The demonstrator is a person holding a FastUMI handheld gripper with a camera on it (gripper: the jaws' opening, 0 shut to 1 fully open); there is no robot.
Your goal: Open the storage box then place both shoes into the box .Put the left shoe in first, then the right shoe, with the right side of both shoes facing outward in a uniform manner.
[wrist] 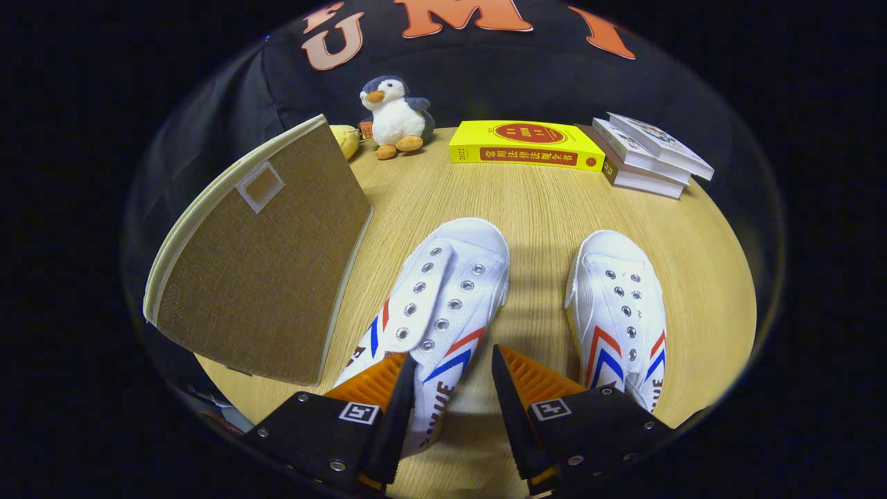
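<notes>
The box [267,260] stands on the table [533,208] to the left of the tongs, its brown woven lid with pale trim shut and a small label pocket near the top. Behind it a yellow soft thing [344,141] peeks out, with a plush penguin [393,116] just beside it against the wall. The left shoe [433,305], white with red and blue chevrons, lies toe away from the tongs; its heel end passes between the two fingers, the left finger over its side. The tongs [454,378] are spread apart, gripping nothing. A yellow book [524,145] lies at the far edge. The right shoe [619,312] lies apart from the first, its heel beside the right finger. A stack of books [651,154] sits far right.
</notes>
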